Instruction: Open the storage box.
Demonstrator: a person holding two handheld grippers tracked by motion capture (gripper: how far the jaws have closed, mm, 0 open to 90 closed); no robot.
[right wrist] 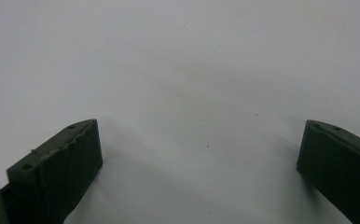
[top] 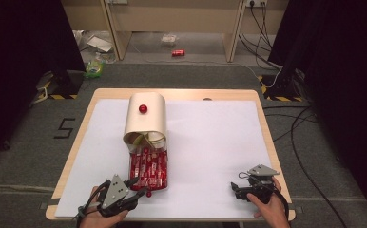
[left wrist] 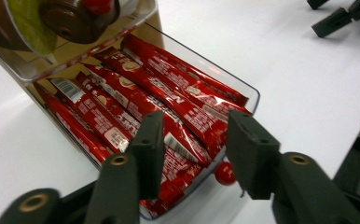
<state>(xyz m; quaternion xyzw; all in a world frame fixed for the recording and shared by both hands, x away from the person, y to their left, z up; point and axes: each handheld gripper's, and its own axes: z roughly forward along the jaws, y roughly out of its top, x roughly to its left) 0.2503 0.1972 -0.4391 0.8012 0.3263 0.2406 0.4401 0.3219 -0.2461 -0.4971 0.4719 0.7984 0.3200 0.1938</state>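
On table, near-left of centre: clear tray [top: 149, 166] packed w/ red sachets [top: 148, 164], drawn out toward the near edge from a cream box [top: 146, 118].
Box: rounded top, red knob [top: 143, 109] on it; stands left of table centre, well back from near edge.
Tray front: small red ball handle [left wrist: 225, 172] at its near wall, seen in left gripper view just right of centre betw. the jaws.
Sachets: lie lengthwise, side by side, overlapping; labels not legible.
Table [top: 210, 142]: white sheet over wood top; wood strip shows along far edge & sides.
Surroundings: carpet floor beyond far edge; red can [top: 178, 52], green packet [top: 94, 67], cables at far right.
In the way: nothing betw. right gripper & tray; bare sheet there.
Left gripper [left wrist: 192, 149]: near-left edge, at tray's front end; jaws part open, one over the sachets, other just outside tray wall by the ball; gripping nothing that I can see, contact w/ tray wall unclear.
Right gripper [top: 241, 183]: near-right corner, well apart from tray; jaws wide open, over bare white sheet, empty.
Hands: left hand [top: 103, 216] & right hand [top: 269, 206] enter from near edge.
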